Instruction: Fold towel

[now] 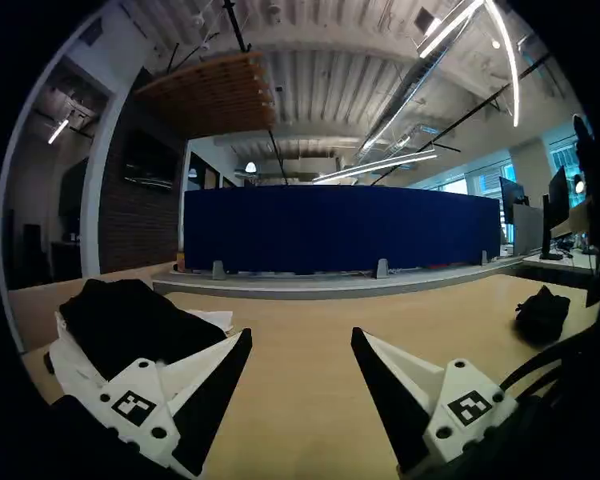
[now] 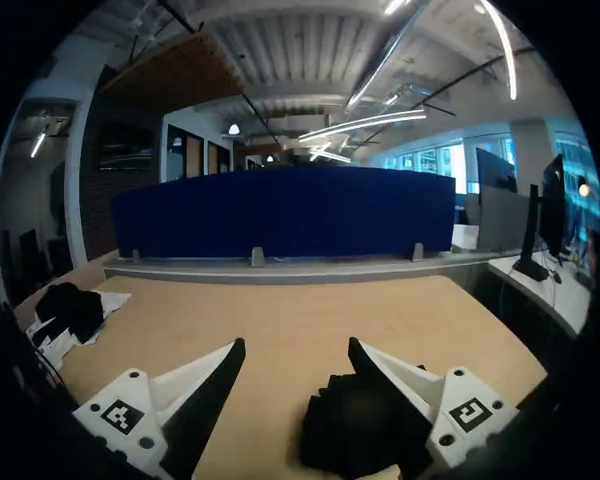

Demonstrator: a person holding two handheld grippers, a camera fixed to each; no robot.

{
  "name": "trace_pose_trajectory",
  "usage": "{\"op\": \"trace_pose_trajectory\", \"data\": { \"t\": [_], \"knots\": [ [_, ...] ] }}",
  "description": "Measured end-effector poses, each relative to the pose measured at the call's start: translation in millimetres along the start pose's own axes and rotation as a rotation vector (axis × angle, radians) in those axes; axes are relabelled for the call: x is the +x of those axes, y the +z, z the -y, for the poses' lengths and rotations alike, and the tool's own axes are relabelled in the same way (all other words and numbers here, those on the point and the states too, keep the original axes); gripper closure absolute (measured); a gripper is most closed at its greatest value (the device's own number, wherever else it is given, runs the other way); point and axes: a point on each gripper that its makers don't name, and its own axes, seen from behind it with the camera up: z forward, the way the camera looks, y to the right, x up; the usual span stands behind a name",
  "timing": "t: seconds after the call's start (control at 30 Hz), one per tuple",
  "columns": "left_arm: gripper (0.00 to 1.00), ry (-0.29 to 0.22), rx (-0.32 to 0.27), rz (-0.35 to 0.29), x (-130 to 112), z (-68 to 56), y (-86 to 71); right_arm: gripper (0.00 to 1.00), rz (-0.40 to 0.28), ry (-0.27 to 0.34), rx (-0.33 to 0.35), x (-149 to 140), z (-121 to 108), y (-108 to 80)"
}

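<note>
Hovering over wooden table (image 2: 300, 312) with left gripper (image 1: 300, 352) and right gripper (image 2: 296, 356), fingers apart, empty; crumpled black towel (image 2: 352, 424) just beside right gripper.

I read both cameras low over bench (image 1: 304, 360), facing blue divider (image 1: 332, 228) nearby; views share bench, divider.

I see the table (image 1: 316, 352) running up to the partition (image 1: 332, 228) at its far edge. Before the partition's left end, a cloth pile (image 1: 128, 320) lies on loose sheets (image 1: 70, 360). The towel (image 1: 542, 314) lies before its right end, and monitors (image 2: 556, 204) stand right of it.
</note>
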Motion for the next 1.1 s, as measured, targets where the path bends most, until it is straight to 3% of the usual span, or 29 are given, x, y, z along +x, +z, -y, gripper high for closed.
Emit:
{"op": "trace_pose_trajectory", "data": {
  "t": [0.3, 0.5, 0.7, 0.9, 1.1],
  "knots": [
    [0.08, 0.003, 0.007, 0.009, 0, 1.7, 0.3, 0.0, -0.029, 0.03, -0.019, 4, -12, -9.8],
    [0.07, 0.005, 0.008, 0.009, 1, 1.3, 0.3, 0.0, -0.1, 0.035, -0.059, 26, -35, -22.7],
    [0.07, 0.005, 0.008, 0.009, 1, 1.5, 1.3, 0.0, -0.15, 0.054, -0.08, 30, -52, -30.2],
    [0.07, 0.005, 0.008, 0.009, 0, 1.6, 1.5, 0.0, -0.193, 0.089, -0.109, 21, -78, -29.5],
    [0.07, 0.005, 0.008, 0.009, 1, 1.8, 1.1, 0.0, -0.205, 0.061, -0.115, 5, -95, -25.8]
  ]
}}
